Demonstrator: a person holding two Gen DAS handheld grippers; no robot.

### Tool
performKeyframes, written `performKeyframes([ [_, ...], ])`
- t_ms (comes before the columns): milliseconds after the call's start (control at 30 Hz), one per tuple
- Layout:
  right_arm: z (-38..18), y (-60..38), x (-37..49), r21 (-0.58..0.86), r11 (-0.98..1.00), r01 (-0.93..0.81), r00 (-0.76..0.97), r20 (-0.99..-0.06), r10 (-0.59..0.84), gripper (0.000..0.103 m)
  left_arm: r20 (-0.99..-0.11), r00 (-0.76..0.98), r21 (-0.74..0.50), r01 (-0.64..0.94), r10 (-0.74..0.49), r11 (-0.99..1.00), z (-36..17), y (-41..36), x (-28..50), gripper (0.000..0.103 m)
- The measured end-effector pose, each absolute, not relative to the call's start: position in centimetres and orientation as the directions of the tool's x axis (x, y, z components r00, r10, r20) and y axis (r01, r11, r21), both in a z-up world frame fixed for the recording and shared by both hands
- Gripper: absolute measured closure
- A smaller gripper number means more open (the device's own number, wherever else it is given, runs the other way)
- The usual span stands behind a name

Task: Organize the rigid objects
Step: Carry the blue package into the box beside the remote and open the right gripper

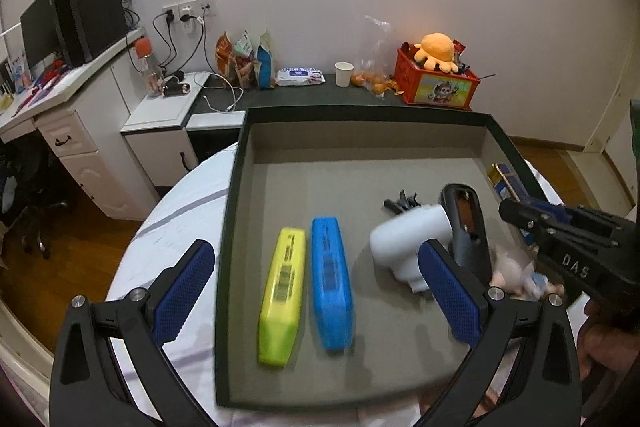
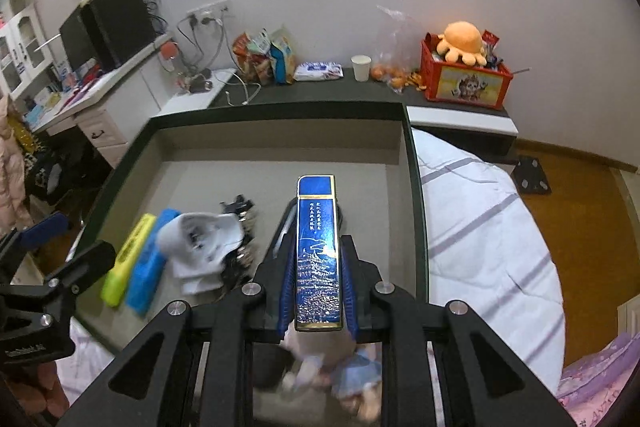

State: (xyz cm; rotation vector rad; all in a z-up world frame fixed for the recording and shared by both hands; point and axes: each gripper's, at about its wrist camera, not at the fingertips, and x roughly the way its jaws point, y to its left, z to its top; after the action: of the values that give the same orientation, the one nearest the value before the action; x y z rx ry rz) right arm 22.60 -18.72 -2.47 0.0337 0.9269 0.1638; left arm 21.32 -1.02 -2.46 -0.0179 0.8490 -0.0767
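right gripper (image 2: 318, 291) fingers pinching blue box (image 2: 318, 251), held above tray (image 2: 276, 115). left gripper (image 1: 316, 291) fingers spread, empty. step: carrying box to place. next: lower it flat beside yellow case (image 1: 282, 291) and blue case (image 1: 331, 279).

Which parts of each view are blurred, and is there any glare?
Left wrist view: white object and doll smeared; left claw sharp. Right wrist view: doll blurred, blue box crisp with glints; both views bend at the edges.
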Motion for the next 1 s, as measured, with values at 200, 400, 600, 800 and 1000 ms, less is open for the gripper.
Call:
performKeyframes([
  [200,-4.0,-19.5,24.7,0.063,0.994,-0.091,0.566,-0.817,0.104,0.082,-0.764,0.638,-0.064,0.065,-0.09,0.996,-4.0,-1.7,23.0,0.0],
  [400,-3.9,-19.2,25.2,0.014,0.996,-0.088,0.552,-0.832,0.061,0.082,-0.765,0.636,-0.072,0.065,-0.097,0.995,-4.1,-1.8,23.2,0.0],
  [600,-3.8,-18.8,24.8,-0.007,0.996,-0.084,0.553,-0.832,0.04,0.082,-0.748,0.657,-0.072,0.062,-0.095,0.995,-2.9,-1.4,22.0,0.0],
  [800,-3.5,-18.7,24.0,-0.006,0.996,-0.088,0.57,-0.82,0.045,0.061,-0.729,0.679,-0.068,0.053,-0.086,0.996,-1.6,-0.8,20.0,0.0],
  [1000,-1.6,-18.3,22.0,-0.008,0.996,-0.086,0.625,-0.779,0.048,0.035,-0.716,0.694,-0.054,0.054,-0.076,0.997,-0.4,-0.4,17.6,0.0],
])
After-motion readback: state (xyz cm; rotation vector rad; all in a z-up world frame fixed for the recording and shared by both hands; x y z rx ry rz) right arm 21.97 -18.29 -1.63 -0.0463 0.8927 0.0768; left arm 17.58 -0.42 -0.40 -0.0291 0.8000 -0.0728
